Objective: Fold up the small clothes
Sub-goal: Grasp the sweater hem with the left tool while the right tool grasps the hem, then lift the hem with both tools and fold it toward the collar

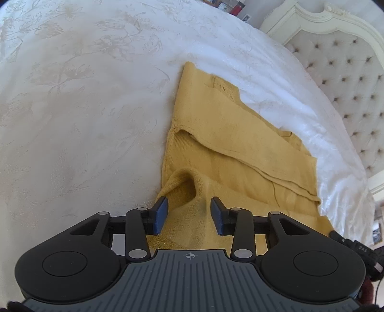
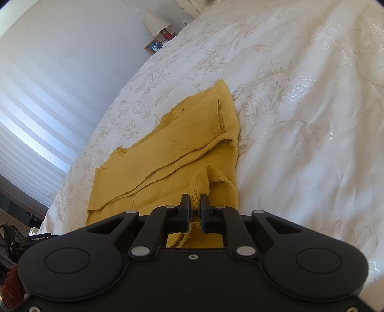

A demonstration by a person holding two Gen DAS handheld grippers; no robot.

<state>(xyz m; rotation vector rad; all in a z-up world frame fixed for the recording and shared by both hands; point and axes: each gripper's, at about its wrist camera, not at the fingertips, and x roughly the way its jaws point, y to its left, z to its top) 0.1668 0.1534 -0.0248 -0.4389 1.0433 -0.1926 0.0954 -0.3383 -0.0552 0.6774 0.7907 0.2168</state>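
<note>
Here, right gripper (image 2: 195, 208) is clamped tight on a raised ridge of the sweater (image 2: 182, 148), knit bunched between its fingers (image 2: 184, 206). Left gripper (image 1: 189, 216) has its jaws wide apart, nothing held; blue pads (image 1: 161, 213) sit either side of a puckered hump of the sweater (image 1: 216, 148), touch unclear. The mustard sweater lies folded on the bed (image 1: 84, 108), spreading ahead of both grippers, one layer doubled over the other with a hem edge running across. White floral bedspread (image 2: 300, 120) surrounds it, just right of the right gripper and left of the left one. Tufted headboard (image 1: 336, 79) far ahead-right of left gripper. Lamp (image 2: 156, 22) and photo frame (image 2: 153, 46) far ahead-left of right gripper, by the striped wall (image 2: 48, 108).
</note>
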